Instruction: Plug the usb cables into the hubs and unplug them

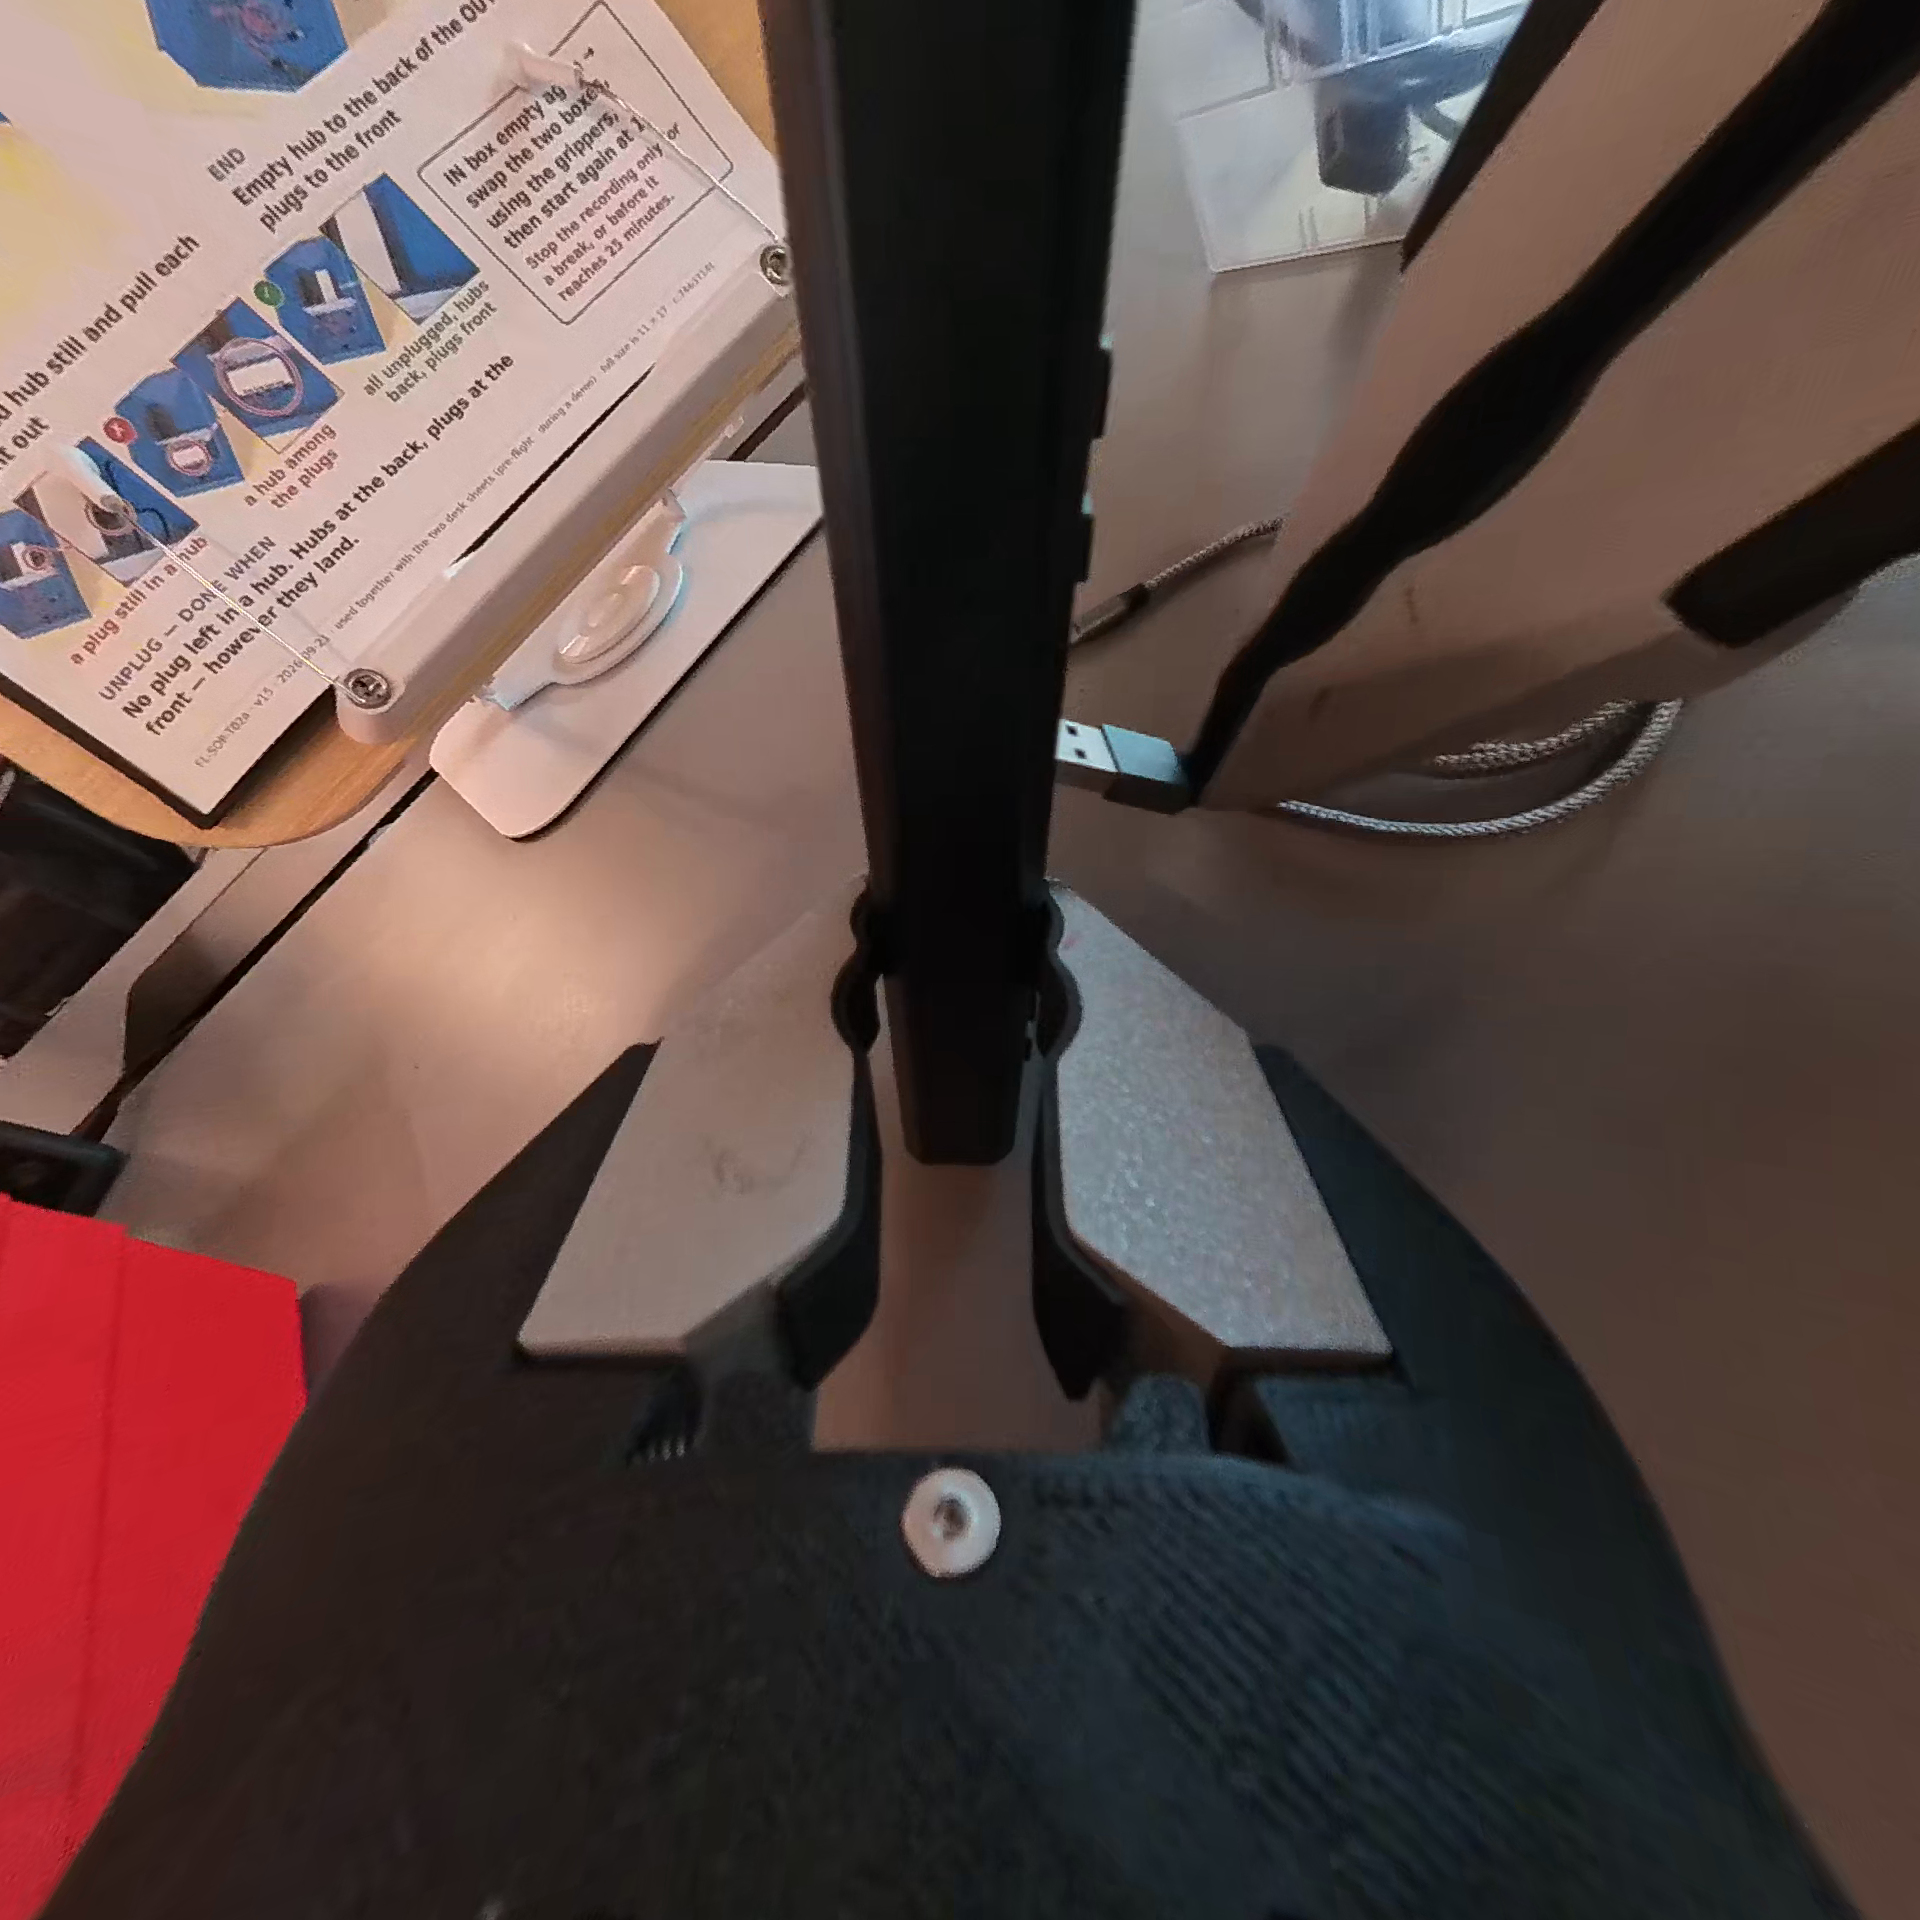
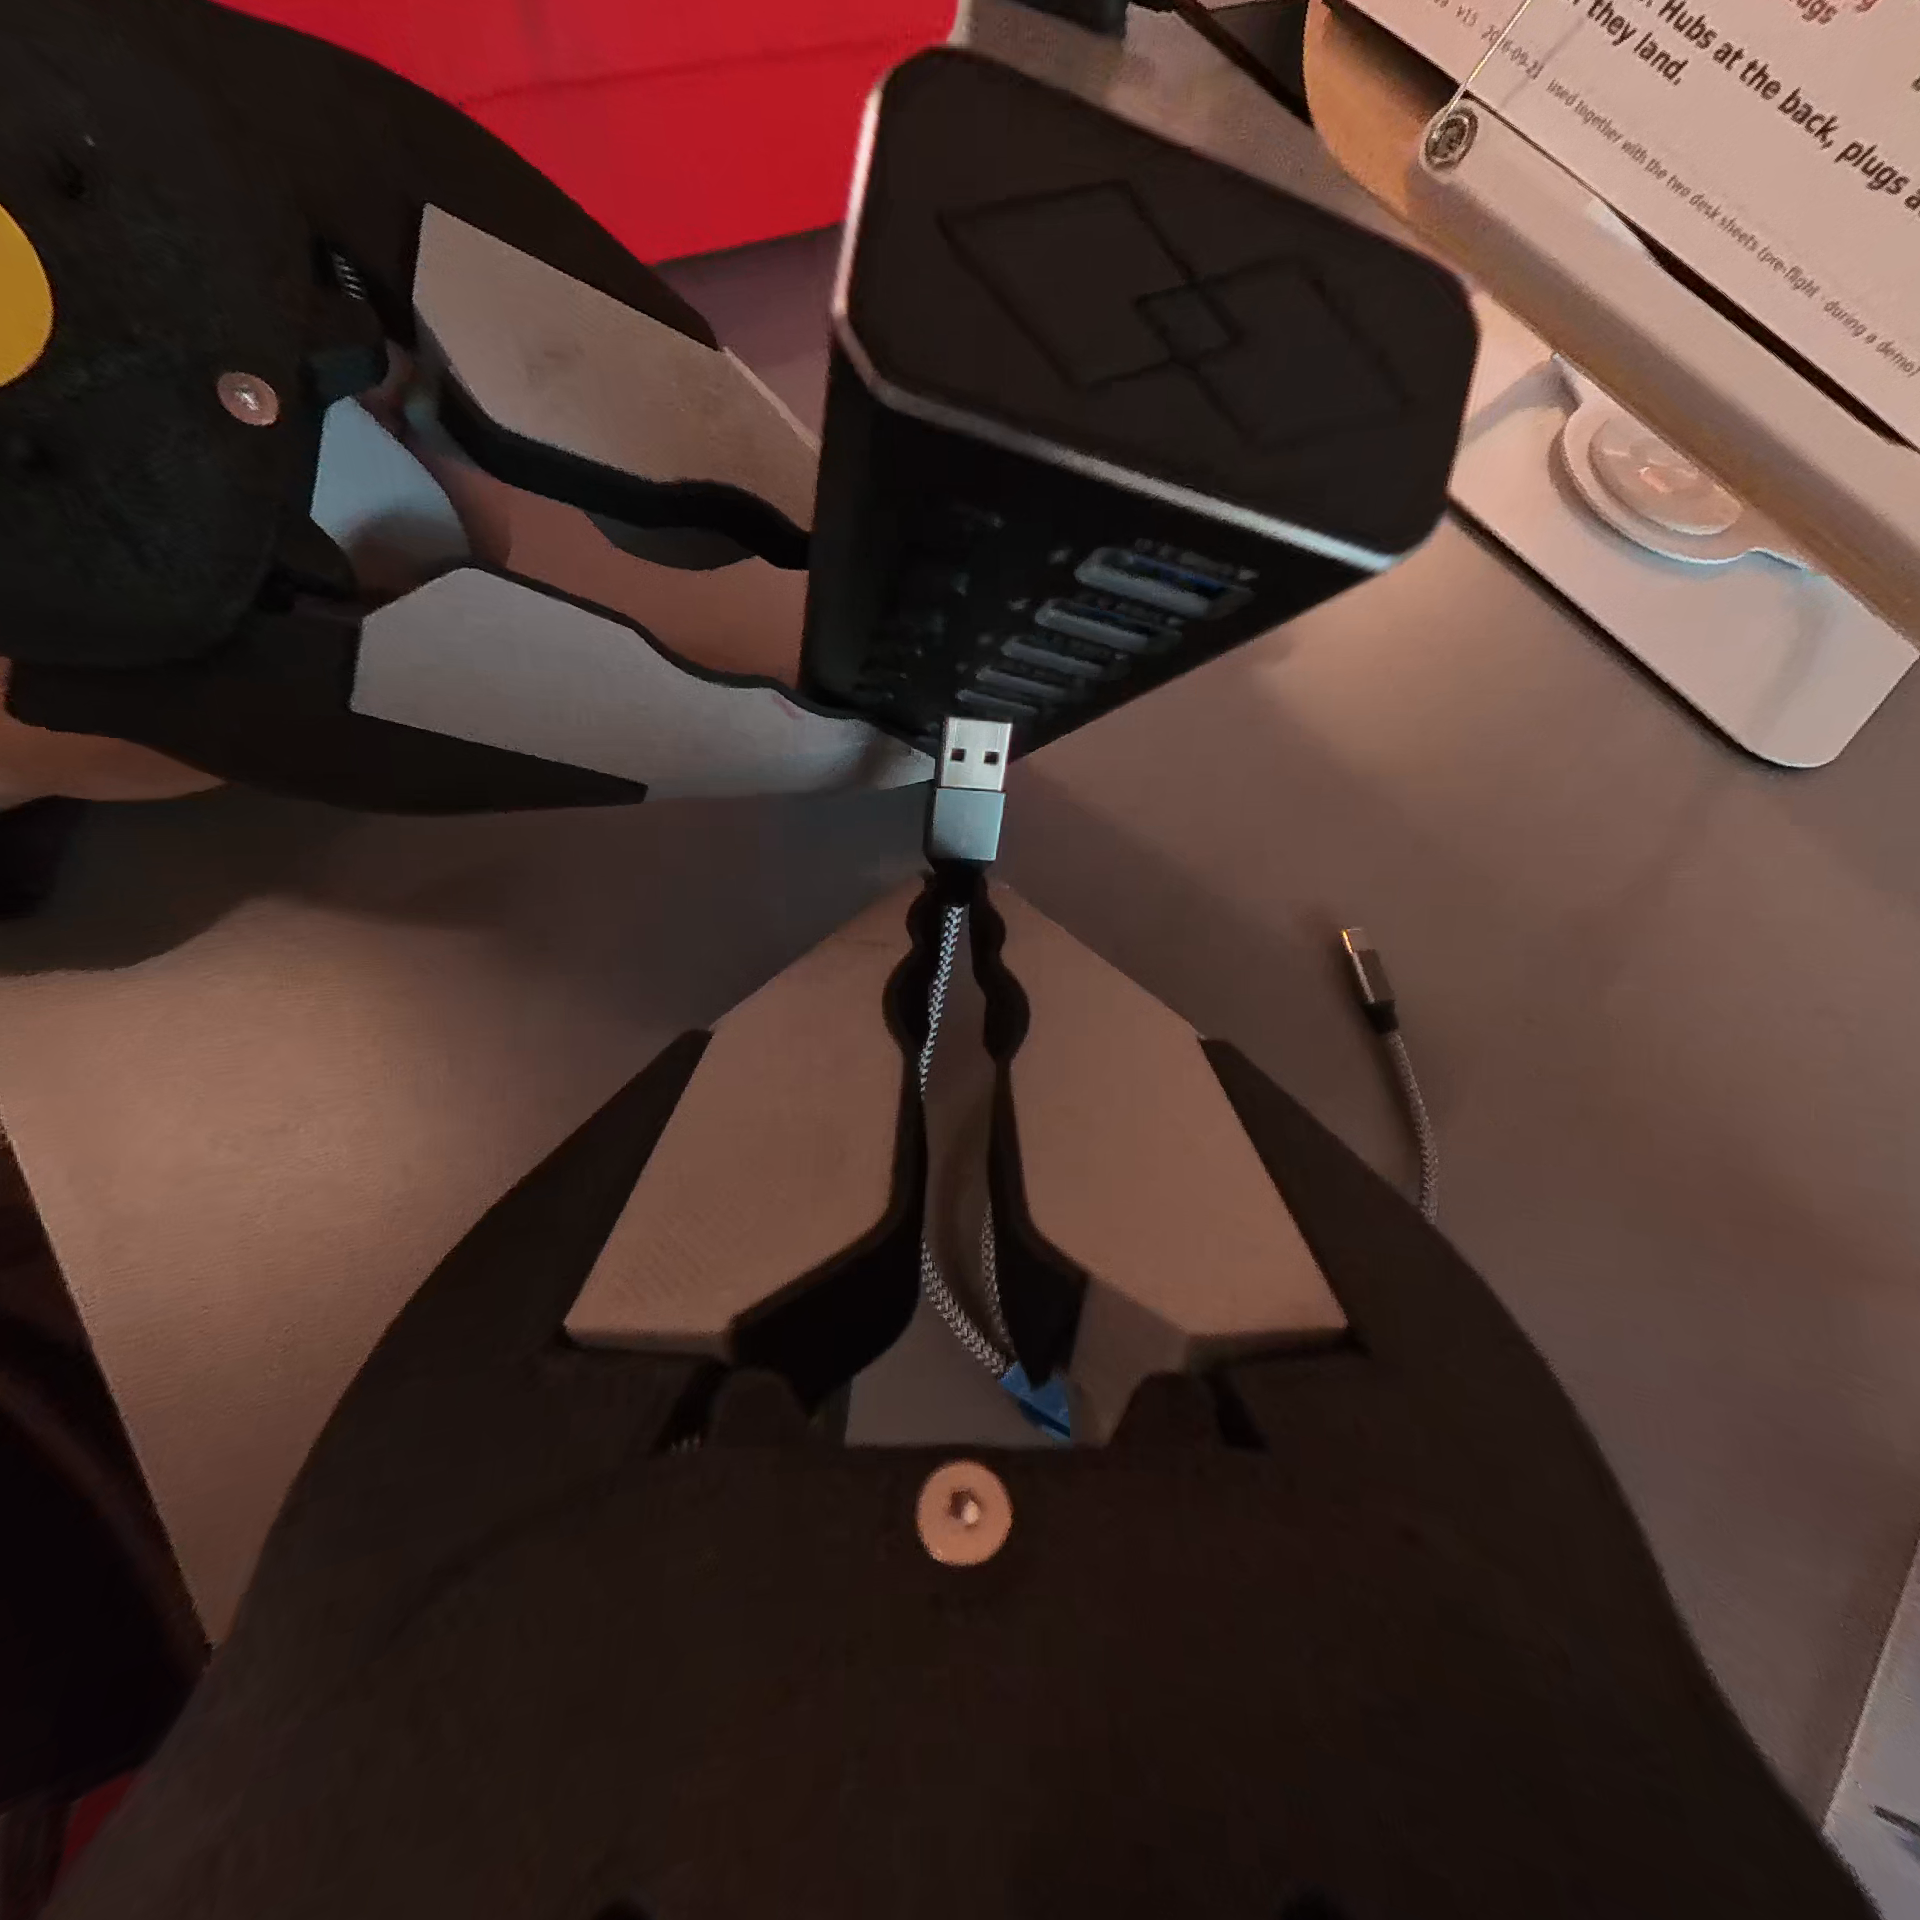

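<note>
My left gripper (image 1: 954, 971) is shut on a tall black USB hub (image 1: 940, 520) and holds it upright on the grey table. In the right wrist view the hub (image 2: 1143, 343) stands with a column of ports (image 2: 1101, 634) facing me. My right gripper (image 2: 961, 894) is shut on a grey braided USB cable (image 2: 951, 997) just behind its plug (image 2: 974, 779). The plug's metal tip is right at the lowest ports, not inserted. In the left wrist view the plug (image 1: 1117, 758) points at the hub from the right, held by the right gripper (image 1: 1195, 769).
A white stand (image 1: 582, 665) holding an instruction sheet (image 1: 312, 343) is behind the hub on the left. A red box (image 1: 135, 1507) is at the near left. The cable's other small plug (image 2: 1371, 982) lies on the table (image 2: 1507, 831) to the right. More braided cable (image 1: 1507, 790) coils under the right gripper. My right fingertips sit around 5 centimetres from my left ones.
</note>
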`<state>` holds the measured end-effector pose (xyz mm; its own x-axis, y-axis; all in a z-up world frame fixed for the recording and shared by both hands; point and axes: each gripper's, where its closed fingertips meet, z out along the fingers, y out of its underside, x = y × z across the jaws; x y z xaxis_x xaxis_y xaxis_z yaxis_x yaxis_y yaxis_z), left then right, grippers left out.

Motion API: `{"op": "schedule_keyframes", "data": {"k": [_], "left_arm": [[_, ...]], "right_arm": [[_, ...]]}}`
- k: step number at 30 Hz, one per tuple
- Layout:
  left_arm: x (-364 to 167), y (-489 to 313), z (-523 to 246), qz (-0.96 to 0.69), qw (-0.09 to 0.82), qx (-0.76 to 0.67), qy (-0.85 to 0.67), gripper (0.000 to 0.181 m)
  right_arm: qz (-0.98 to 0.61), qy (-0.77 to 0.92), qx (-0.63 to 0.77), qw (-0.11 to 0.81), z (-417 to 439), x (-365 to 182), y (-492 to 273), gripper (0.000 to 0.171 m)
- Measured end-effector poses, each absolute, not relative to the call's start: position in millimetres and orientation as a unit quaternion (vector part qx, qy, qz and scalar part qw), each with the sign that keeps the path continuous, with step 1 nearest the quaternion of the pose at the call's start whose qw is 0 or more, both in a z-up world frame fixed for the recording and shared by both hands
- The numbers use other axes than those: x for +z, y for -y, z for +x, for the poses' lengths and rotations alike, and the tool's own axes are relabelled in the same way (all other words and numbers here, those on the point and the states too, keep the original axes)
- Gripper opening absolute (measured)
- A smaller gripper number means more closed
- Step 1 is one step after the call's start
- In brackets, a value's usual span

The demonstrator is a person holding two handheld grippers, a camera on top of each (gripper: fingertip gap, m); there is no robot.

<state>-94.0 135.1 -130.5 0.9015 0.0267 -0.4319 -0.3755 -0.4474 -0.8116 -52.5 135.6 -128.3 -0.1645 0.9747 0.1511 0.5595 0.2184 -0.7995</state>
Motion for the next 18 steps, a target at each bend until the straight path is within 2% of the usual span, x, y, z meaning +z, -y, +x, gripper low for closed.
{"op": "schedule_keyframes", "data": {"k": [8, 18], "left_arm": [[-132, -137, -90, -0.824, 0.505, 0.227, -0.124, 0.025], [-132, -138, -84, -0.817, 0.500, 0.245, -0.149, 0.025]], "right_arm": [[-0.565, 0.709, 0.309, 0.288, -51, -138, -133, 0.002], [-0.570, 0.711, 0.300, 0.283, -51, -141, -135, 0.002]]}}
